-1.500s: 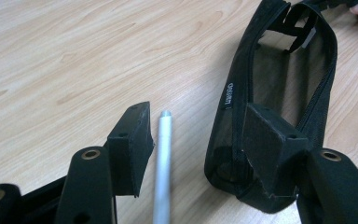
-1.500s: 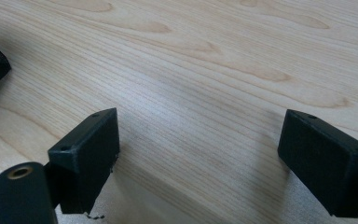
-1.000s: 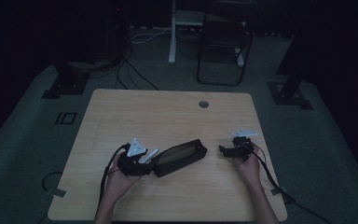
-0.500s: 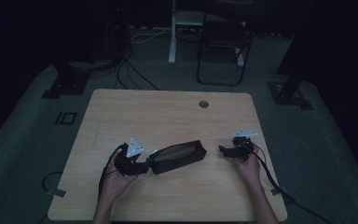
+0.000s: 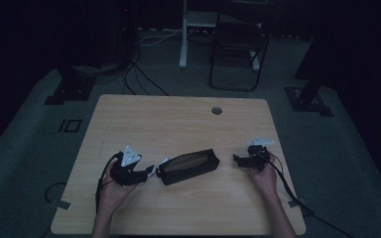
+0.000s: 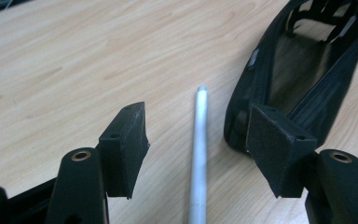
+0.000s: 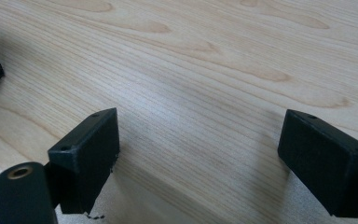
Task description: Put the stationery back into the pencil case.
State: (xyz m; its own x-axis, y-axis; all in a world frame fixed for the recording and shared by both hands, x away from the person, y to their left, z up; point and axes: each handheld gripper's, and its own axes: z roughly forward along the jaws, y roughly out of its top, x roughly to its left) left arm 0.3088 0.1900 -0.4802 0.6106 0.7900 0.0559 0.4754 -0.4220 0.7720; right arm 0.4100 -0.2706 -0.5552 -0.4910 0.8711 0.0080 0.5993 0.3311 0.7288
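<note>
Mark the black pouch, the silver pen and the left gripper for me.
black pouch (image 5: 188, 167): high view, middle of its open top.
silver pen (image 6: 198, 149): left gripper view, mid-barrel, lying between the open jaws.
left gripper (image 6: 200, 154): left gripper view, midway between its fingertips.

a light wooden table (image 5: 178, 119) fills the middle of the frame, with a round grommet hole (image 5: 217, 110) near its far edge. beyond it, at upper centre, stands a dark chair (image 5: 238, 54); black cables (image 5: 139, 74) trail across grey carpet at upper left.
</note>
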